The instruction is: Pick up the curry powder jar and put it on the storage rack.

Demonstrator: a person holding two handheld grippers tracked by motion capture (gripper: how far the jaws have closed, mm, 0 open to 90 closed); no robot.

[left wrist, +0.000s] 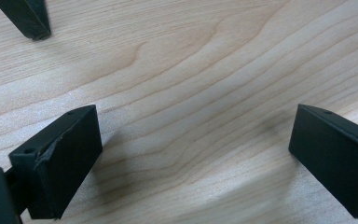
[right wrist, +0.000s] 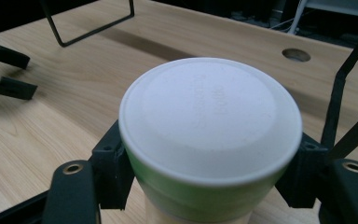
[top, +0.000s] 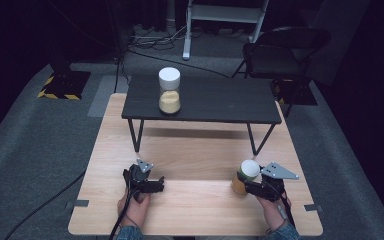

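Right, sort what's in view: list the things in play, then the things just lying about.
In play:
- white-lidded jar, gripped by the right tongs
- second white-lidded jar on the black shelf
- left tongs, open over bare wood

Lying about:
- folding chair
- floor cables
- white stand

Layout, seen from above. A worktop [top: 190,150] carries a small raised table [top: 205,100] across its far half. On the left part of that table stands a lidded jar [top: 169,90]. On the near half of the worktop, the left gripper [top: 155,184] lies at the left, its fingers [left wrist: 60,158] spread just above the bare surface. The right gripper [top: 242,187] sits at the right, well apart from the left, its fingers [right wrist: 112,172] on either side of a second jar [top: 245,176] standing on the worktop. A chair [top: 280,50] stands on the floor behind the table, to the right.
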